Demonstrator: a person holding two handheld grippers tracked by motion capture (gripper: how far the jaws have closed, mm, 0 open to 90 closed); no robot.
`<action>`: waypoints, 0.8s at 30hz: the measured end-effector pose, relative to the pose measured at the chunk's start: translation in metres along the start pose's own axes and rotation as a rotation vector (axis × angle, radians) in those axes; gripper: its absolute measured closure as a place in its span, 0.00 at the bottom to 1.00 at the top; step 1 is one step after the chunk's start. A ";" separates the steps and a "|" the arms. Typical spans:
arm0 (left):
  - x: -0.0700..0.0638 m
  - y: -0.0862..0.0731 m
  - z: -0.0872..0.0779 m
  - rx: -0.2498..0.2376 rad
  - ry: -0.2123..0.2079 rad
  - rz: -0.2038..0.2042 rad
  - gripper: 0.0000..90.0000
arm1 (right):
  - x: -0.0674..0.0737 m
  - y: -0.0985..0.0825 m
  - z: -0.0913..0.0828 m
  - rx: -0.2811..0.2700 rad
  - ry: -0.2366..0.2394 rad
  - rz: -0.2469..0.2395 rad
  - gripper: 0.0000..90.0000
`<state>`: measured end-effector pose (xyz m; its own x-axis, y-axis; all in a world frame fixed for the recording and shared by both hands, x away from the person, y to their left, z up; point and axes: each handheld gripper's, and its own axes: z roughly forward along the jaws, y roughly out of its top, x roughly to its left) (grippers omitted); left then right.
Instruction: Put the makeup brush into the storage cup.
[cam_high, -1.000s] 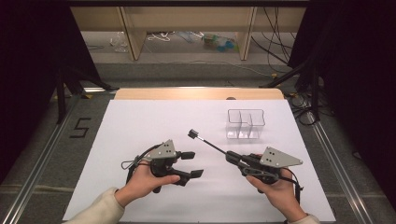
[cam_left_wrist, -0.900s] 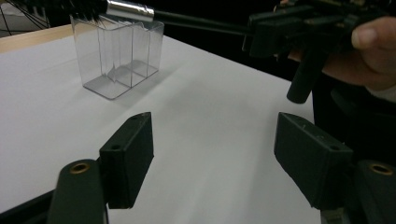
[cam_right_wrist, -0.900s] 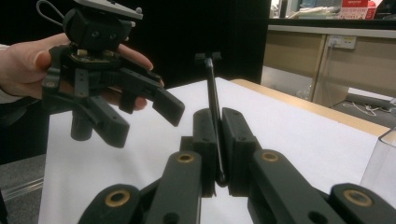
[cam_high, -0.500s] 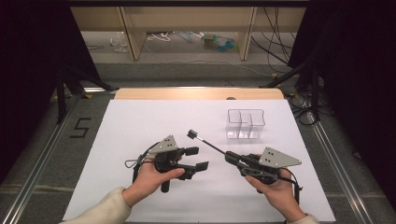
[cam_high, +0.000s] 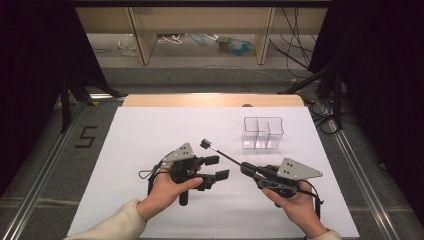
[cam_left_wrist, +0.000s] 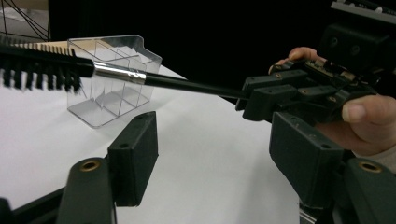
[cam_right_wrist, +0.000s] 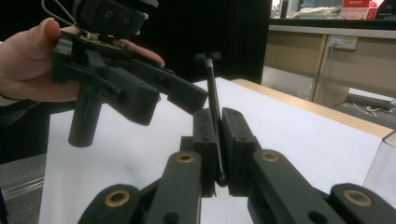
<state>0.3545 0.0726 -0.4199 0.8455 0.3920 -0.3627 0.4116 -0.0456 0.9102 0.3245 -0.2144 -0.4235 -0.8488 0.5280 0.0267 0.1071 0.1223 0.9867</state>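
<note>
My right gripper (cam_high: 248, 170) is shut on the handle end of a thin black brush (cam_high: 225, 155). The brush slants up and left, with its bristle head (cam_high: 205, 144) over the white sheet. In the right gripper view the jaws (cam_right_wrist: 217, 140) pinch the handle, and the brush head (cam_right_wrist: 208, 57) points away. My left gripper (cam_high: 219, 168) is open just left of the handle. Its jaws have just been closing a little, with nothing between them. In the left gripper view the brush (cam_left_wrist: 187, 86) crosses beyond my open left gripper (cam_left_wrist: 219, 163), and its bristles (cam_left_wrist: 37, 72) are at the left.
A clear plastic organizer with compartments (cam_high: 263, 132) stands behind the brush at the right (cam_left_wrist: 109, 79). A white sheet (cam_high: 150, 135) covers the table, with a wooden edge (cam_high: 210, 100) at the back. Metal rails run along both sides. Shelving and cables lie beyond.
My left gripper has shifted slightly right and away from the person, closer to the brush handle, and its jaws look a little narrower. The right gripper and brush have stayed put.
</note>
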 end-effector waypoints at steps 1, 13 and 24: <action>0.000 0.000 0.000 -0.003 0.003 -0.009 0.37 | 0.000 0.000 0.000 -0.002 -0.001 -0.003 0.95; 0.002 0.000 0.005 -0.024 0.003 -0.033 0.38 | 0.001 0.000 0.001 -0.007 -0.008 0.000 0.95; 0.001 0.002 0.010 -0.045 0.008 -0.044 0.38 | 0.001 0.000 0.001 -0.007 -0.008 0.004 0.95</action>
<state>0.3592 0.0637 -0.4203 0.8241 0.4002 -0.4010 0.4323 0.0133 0.9017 0.3241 -0.2125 -0.4240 -0.8443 0.5351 0.0297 0.1069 0.1138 0.9877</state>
